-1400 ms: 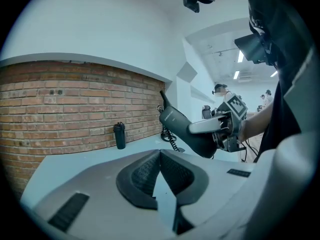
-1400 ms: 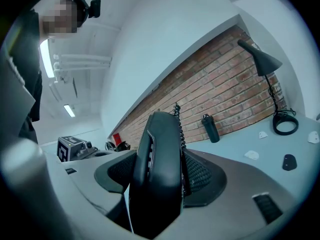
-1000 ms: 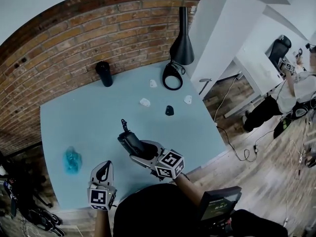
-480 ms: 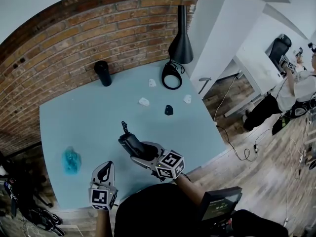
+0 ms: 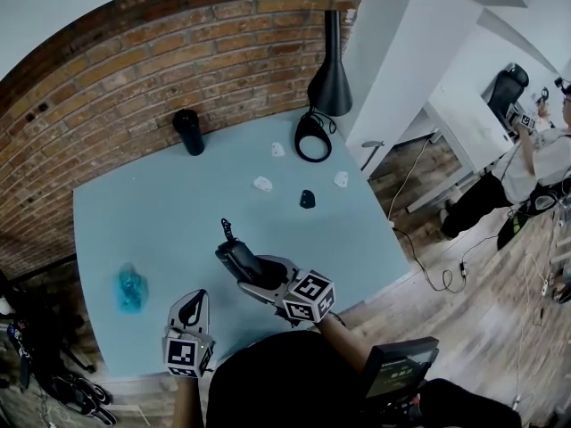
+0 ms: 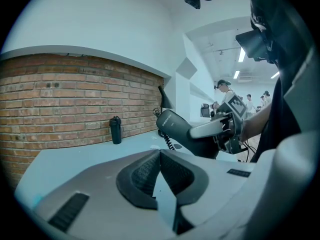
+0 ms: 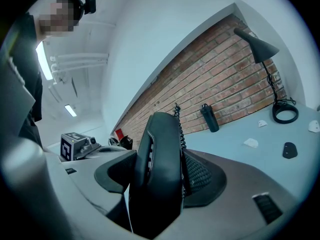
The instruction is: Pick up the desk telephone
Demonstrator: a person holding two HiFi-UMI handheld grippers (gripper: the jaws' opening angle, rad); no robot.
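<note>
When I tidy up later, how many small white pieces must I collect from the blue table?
3 white pieces: one beside the lamp's ring base, one left of the small black piece, one near the table's right edge. The held handset may hide others.

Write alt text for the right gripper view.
The right tongs grip a black phone handset, its coiled cord showing behind it. Beyond: a blue table, a dark bottle and a black lamp by a brick wall.
</note>
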